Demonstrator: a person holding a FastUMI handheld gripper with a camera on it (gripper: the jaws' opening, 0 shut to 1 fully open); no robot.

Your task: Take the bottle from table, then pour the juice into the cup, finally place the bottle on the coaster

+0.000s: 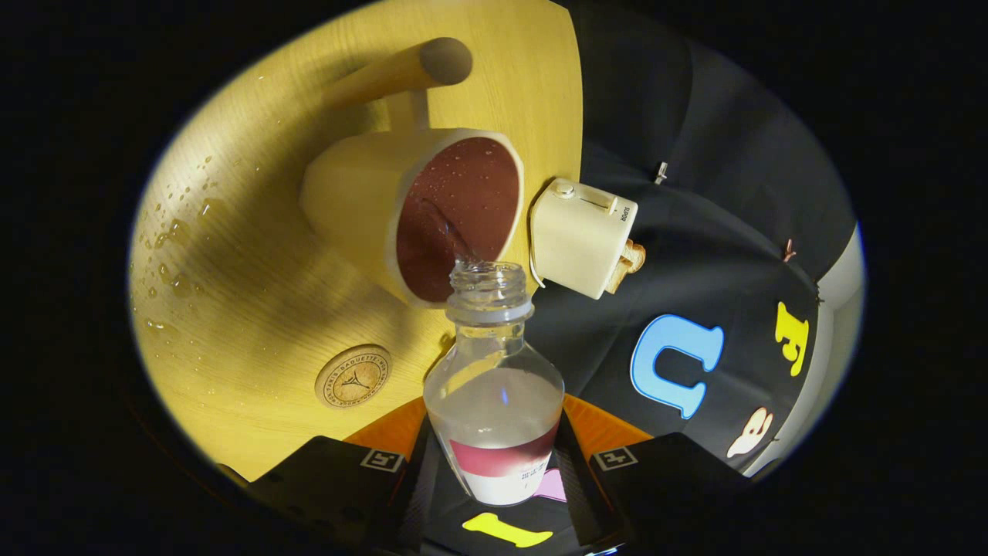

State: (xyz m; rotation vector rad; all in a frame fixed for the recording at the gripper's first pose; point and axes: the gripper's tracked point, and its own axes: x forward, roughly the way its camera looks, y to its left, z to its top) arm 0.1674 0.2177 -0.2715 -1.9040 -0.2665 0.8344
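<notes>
While the claw (494, 463) grips the bottle (494, 401) w/ both fingers pressed on its sides, the open neck sits right at the cup's (417, 216) rim. Cup is cream outside, dark red inside, standing on the wooden bench (247, 309). Round coaster (353, 376) lies near the cup, apart from it. Small cream toaster (583, 235) sits just beside the cup. Droplets (174, 239) scattered on the bench, well apart from the cup.
</notes>
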